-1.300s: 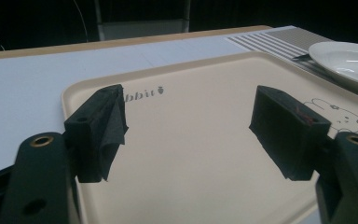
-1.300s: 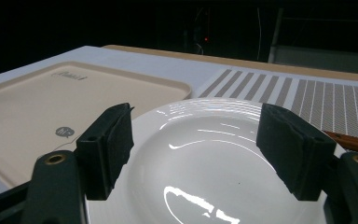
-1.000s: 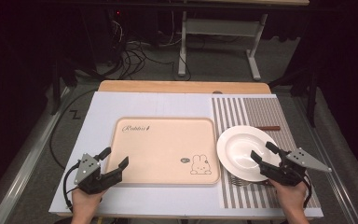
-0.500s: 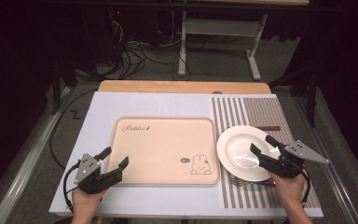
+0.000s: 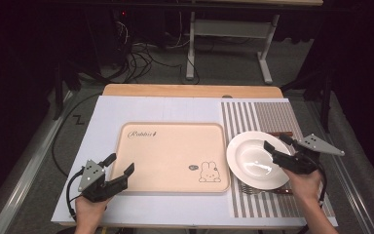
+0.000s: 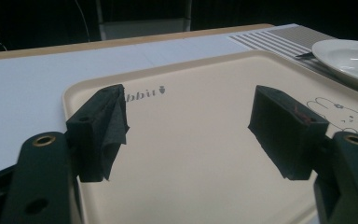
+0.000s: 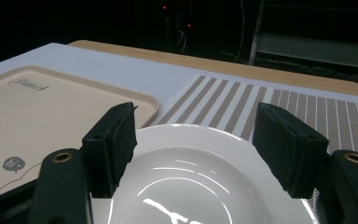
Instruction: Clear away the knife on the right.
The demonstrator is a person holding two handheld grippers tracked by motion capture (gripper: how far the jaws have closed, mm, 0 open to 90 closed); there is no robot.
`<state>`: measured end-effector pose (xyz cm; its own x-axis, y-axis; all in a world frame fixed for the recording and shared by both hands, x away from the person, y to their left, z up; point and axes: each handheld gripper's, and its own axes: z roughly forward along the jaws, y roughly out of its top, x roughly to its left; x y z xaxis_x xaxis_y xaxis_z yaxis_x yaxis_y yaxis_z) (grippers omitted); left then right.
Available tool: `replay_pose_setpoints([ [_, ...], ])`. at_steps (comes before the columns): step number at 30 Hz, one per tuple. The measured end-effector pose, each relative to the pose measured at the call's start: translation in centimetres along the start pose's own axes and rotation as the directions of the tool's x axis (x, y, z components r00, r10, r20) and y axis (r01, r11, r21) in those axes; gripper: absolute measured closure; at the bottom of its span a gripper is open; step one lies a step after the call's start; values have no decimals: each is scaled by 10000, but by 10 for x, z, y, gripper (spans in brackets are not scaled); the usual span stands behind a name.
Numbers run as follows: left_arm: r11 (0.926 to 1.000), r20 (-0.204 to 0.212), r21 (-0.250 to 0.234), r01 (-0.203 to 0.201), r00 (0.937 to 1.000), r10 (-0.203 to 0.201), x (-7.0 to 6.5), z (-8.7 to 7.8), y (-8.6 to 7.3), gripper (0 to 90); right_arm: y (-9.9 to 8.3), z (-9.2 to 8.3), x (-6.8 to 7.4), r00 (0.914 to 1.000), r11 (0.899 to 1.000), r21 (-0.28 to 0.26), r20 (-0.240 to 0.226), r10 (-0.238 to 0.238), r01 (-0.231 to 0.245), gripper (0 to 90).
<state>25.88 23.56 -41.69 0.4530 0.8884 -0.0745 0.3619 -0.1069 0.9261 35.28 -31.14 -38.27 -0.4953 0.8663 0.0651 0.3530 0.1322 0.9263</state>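
We are holding our right gripper [image 5: 278, 147], jaws spread wide and empty, over the glossy round white plate [image 5: 253, 161] lying on the striped woven mat [image 5: 268, 114] near the table's right edge. Our left gripper [image 5: 119, 165] is hovering equally wide and empty at the near left corner of the smooth beige tray [image 5: 173, 151]

The beige tray [image 5: 170, 156] has the word "Rabbit" in curly letters at its far left corner, out in front of the left gripper [image 5: 118, 168]. In the left gripper view, one jaw hides the start of that word, so it reads "bbit". Near the tray's corner closest to the right gripper [image 5: 277, 145], a little speech bubble [image 7: 13, 163] beside a drawn bunny [image 5: 209, 172] says "hi~".
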Motion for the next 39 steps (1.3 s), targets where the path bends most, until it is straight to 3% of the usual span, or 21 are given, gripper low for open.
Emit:
replay_pose_setpoints([
  [13,10000,14,15,-7,10000,7,0,1,0,295,15,12,-20,9992,9974,727,407,0,-30,325],
  [26,10000,-11,73,-58,10000,58,0,2,0,295,22,32,-39,9978,9827,1852,631,-181,61,331],
  [35,9999,-137,109,-134,9998,136,0,2,1,285,28,44,-55,9982,9610,2766,600,-86,-84,347],
  [38,9998,-138,124,-139,9998,141,1,2,1,283,32,48,-61,9979,9501,3119,636,-136,-69,351],
  [39,9998,-140,124,-154,9998,156,1,2,1,283,34,52,-65,9976,9410,3384,629,-282,52,362],
])
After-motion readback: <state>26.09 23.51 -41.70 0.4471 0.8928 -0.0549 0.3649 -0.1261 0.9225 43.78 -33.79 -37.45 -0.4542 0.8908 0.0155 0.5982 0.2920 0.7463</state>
